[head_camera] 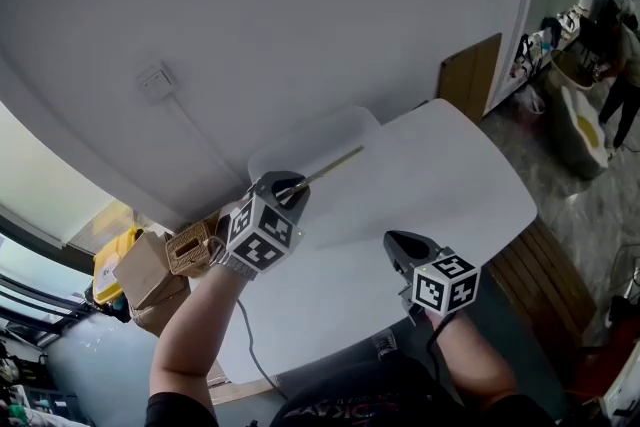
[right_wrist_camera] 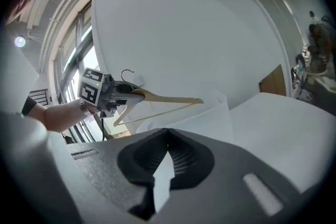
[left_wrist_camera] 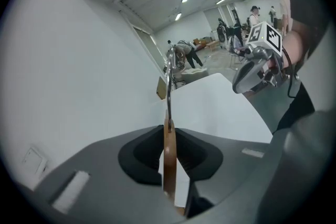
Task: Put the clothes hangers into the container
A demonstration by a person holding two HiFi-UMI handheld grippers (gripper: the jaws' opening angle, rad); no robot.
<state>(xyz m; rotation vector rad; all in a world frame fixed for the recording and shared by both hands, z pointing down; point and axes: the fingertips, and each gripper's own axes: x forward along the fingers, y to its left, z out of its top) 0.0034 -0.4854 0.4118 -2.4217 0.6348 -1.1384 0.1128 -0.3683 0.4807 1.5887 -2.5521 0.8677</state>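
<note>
Grey left gripper (head_camera: 291, 189) at 8 o'clock, right gripper (head_camera: 398, 243) at 5, black-and-white marker cubes (head_camera: 262, 233), black cable (head_camera: 247, 335), black sleeves (head_camera: 176, 407).

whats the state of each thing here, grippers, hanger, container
left gripper, shut on the wooden hanger
wooden hanger, held in the air above the container, not in it yet
container, open top, standing on the table
right gripper, shut, nothing in it, over the table

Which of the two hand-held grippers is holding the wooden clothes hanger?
The left hand-held gripper: its jaws are shut on the wooden hanger, above the translucent container. The right hand-held gripper holds nothing.
</note>
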